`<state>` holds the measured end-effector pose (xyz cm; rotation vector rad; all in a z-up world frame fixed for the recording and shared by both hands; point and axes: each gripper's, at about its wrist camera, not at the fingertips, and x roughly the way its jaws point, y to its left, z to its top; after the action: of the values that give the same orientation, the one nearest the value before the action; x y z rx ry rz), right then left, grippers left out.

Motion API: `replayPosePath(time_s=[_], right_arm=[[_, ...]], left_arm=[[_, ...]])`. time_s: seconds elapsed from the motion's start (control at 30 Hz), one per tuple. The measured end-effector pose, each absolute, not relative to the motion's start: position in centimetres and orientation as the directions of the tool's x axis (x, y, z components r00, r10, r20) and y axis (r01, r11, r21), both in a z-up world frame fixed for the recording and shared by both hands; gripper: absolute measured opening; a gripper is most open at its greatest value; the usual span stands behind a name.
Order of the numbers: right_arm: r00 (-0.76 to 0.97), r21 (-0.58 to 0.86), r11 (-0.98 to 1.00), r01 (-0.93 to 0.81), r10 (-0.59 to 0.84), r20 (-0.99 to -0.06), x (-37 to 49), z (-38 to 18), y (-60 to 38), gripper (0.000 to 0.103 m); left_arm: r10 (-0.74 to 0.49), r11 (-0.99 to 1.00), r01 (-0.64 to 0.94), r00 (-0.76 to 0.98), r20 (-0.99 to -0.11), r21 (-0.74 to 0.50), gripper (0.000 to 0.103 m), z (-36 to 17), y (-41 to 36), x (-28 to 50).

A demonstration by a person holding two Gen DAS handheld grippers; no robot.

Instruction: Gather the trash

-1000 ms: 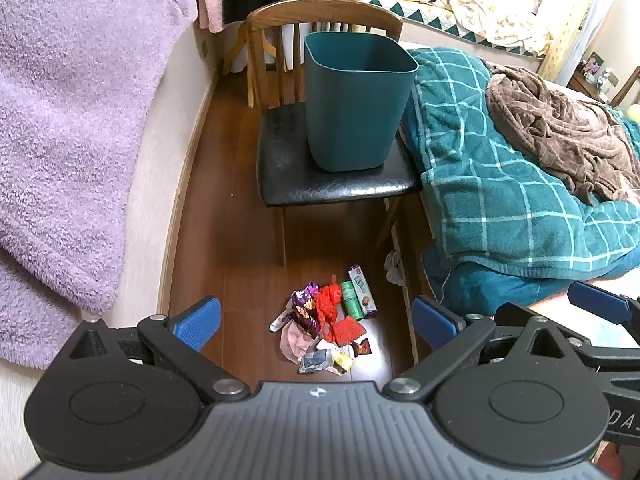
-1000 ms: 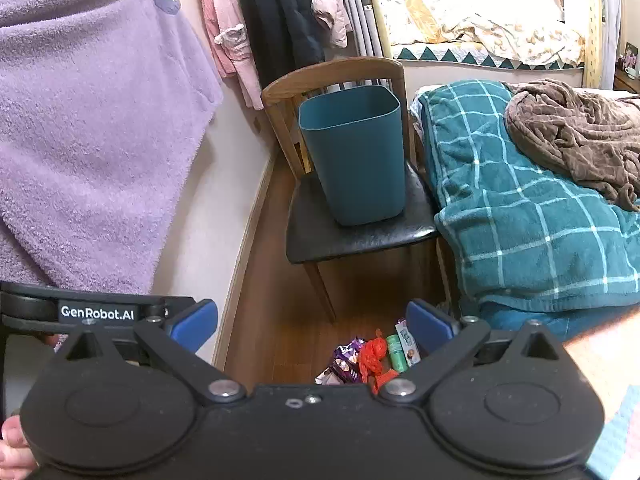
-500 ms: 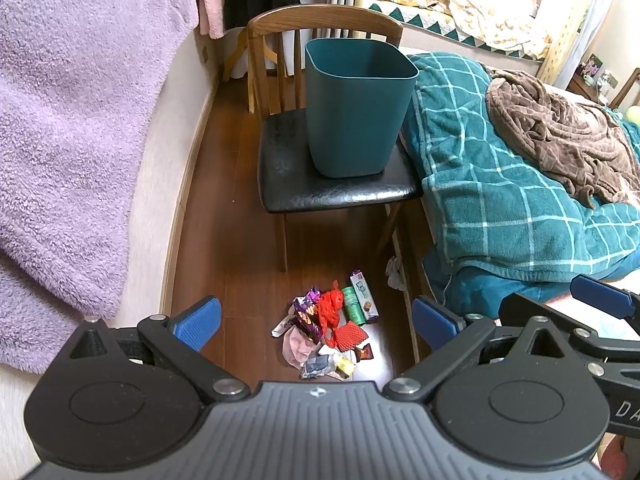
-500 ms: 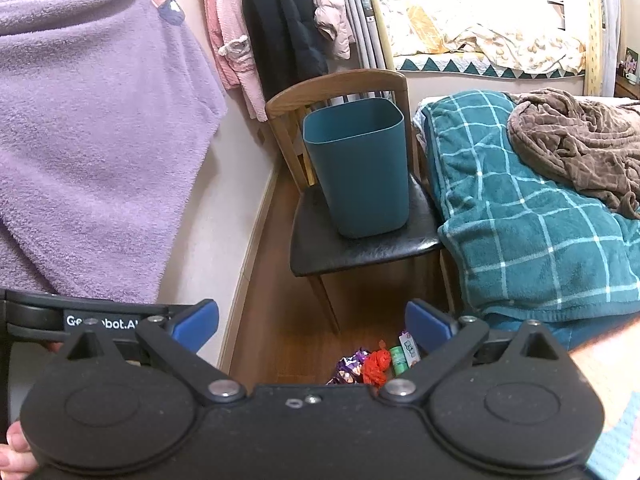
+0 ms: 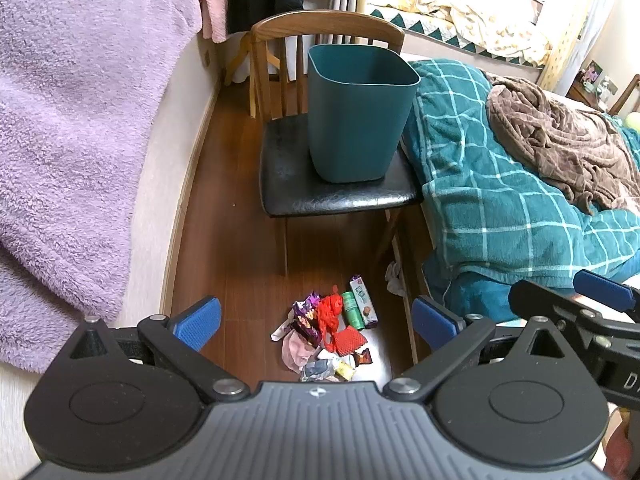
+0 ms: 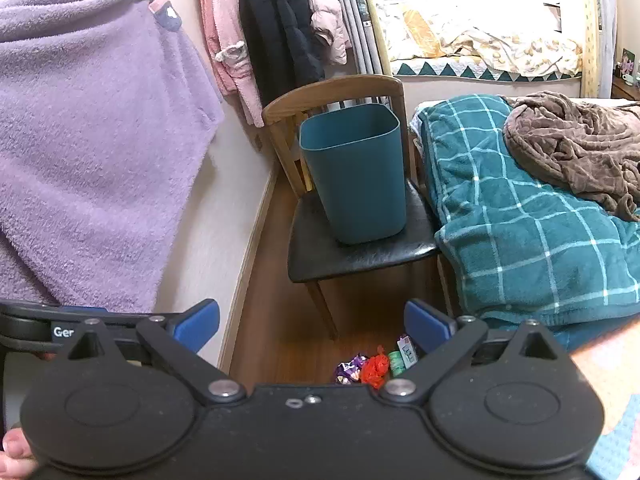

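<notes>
Nothing is picked up yet, so this looks like the approach before the first grasp. The left hand-held gripper hangs high above the floor with its blue pads spread wide and nothing between them; the right hand-held gripper is likewise wide and empty, alongside it. The trash pile, a cluster of wrappers with a red net piece and a small green carton, lies on the floor well below and just ahead of the left hand-held gripper, framed between its pads. From the right one only the far edge of the trash pile shows, below and partly hidden behind its body. The teal bin stands upright on the chair seat, farther ahead and above the trash. The next move probably calls for lowering one hand-held gripper straight down onto a single piece at the pile's edge, closing on it, then lifting it forward over the bin's open rim
</notes>
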<state>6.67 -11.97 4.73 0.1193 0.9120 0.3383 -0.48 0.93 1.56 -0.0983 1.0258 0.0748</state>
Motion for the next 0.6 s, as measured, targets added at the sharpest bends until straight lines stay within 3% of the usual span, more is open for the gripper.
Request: replayPosePath(time_s=[0.6], right_arm=[[0.561, 0.250, 0.941, -0.228, 0.337, -0.756, 7.16, 4.58, -12.25, 0.100]], left_arm=[[0.015, 0.994, -0.097, 0.525, -0.851, -0.042, 0.102, 1.61, 0.82, -0.54]])
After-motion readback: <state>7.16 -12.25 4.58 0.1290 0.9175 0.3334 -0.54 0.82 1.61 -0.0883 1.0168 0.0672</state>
